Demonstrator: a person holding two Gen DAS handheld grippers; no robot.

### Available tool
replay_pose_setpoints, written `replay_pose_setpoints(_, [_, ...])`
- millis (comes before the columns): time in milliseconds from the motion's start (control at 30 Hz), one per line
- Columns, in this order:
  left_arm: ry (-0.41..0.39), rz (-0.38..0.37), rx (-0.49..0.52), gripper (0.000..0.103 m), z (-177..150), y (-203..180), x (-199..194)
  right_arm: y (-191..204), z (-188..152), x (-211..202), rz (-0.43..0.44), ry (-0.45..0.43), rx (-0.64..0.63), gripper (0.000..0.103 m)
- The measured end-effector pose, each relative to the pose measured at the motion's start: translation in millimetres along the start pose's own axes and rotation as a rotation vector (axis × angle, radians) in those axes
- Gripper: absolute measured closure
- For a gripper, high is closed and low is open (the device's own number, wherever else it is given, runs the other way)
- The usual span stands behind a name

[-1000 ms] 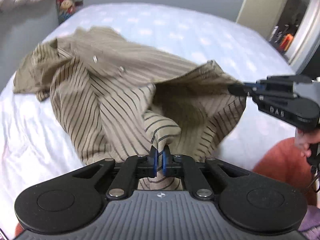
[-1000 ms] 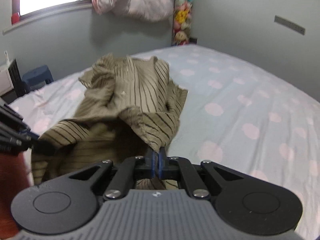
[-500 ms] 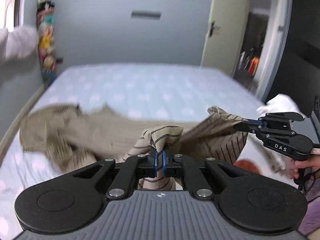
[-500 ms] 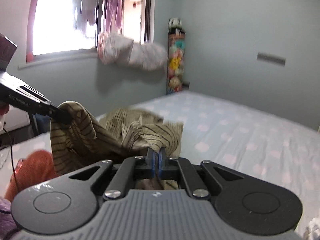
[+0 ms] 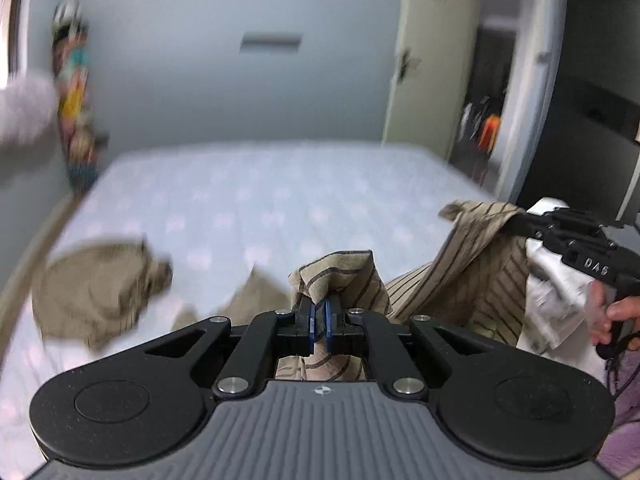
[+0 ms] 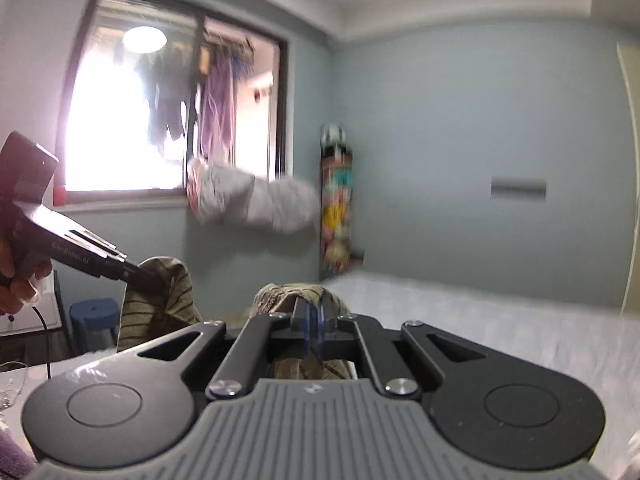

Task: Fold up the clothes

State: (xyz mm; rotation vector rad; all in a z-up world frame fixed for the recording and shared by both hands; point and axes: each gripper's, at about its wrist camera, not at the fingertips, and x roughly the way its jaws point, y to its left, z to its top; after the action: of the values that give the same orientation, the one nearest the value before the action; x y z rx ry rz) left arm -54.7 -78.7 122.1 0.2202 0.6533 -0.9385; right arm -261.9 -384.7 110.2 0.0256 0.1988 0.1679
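Left wrist view: the left tongs [image 5: 319,322] are clenched on a bunched edge of the striped tan shirt [image 5: 472,276], which rises in a small peak just above the blue pads. From there the cloth runs right and up to the right tongs [image 5: 516,220], which pinch another part of the shirt's edge; a hand [image 5: 612,318] grips their handle. The rest of the shirt trails down and left onto the bed [image 5: 280,200], its far end lying blurred near the bed's left side. Some white fabric [image 5: 548,300] hangs behind the right tongs, probably another garment, though blur hides its shape. An open door [image 5: 428,80] stands beyond the bed.

Right wrist view: the right tongs [image 6: 314,326] are clamped on a fold of the shirt [image 6: 288,298] directly ahead. To the left the left tongs [image 6: 136,276] grasp a striped fold, held by a hand [image 6: 20,280]. A window [image 6: 172,100] fills the wall behind, with a blue stool [image 6: 94,314] below it.
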Motion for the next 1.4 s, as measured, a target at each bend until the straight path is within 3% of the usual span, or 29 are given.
replay_pose_setpoints(133, [0.14,0.045,-0.087,0.1,-9,44,74,-33,-34,75,-0.032,0.148,0.07,0.099])
replay_pose_setpoints(300, [0.215,0.109,-0.152,0.1,1,87,154,-67,-72,174,-0.062,0.276,0.143,0.098])
replay_pose_setpoints(467, [0.225,0.137,-0.229,0.099,-4,112,185,-84,-97,252,-0.091,0.355,0.171,0.098])
replay_pose_setpoints(600, [0.256,0.176,-0.275,0.092,-11,125,209,-95,-115,292,-0.112,0.416,0.169,0.089])
replay_pose_setpoints(633, [0.267,0.181,-0.287,0.082,-14,127,213,-97,-119,296,-0.12,0.425,0.166,0.075])
replay_pose_setpoints(700, [0.283,0.181,-0.304,0.066,-19,131,217,-102,-125,301,-0.135,0.437,0.165,0.059])
replay_pose_setpoints(767, [0.286,0.168,-0.316,0.055,-28,133,215,-105,-130,295,-0.137,0.444,0.175,0.059])
replay_pose_setpoints(1033, [0.34,0.122,-0.403,0.051,-72,112,182,-88,-145,237,-0.072,0.489,0.208,0.06])
replay_pose_setpoints(1167, [0.402,0.143,-0.453,0.05,-97,100,173,-70,-163,203,-0.041,0.548,0.21,0.061])
replay_pose_setpoints(1333, [0.424,0.122,-0.513,0.05,-119,88,166,-43,-181,183,0.003,0.607,0.104,0.063])
replay_pose_setpoints(1400, [0.43,0.102,-0.508,0.05,-122,84,164,-34,-183,189,0.019,0.626,-0.012,0.064])
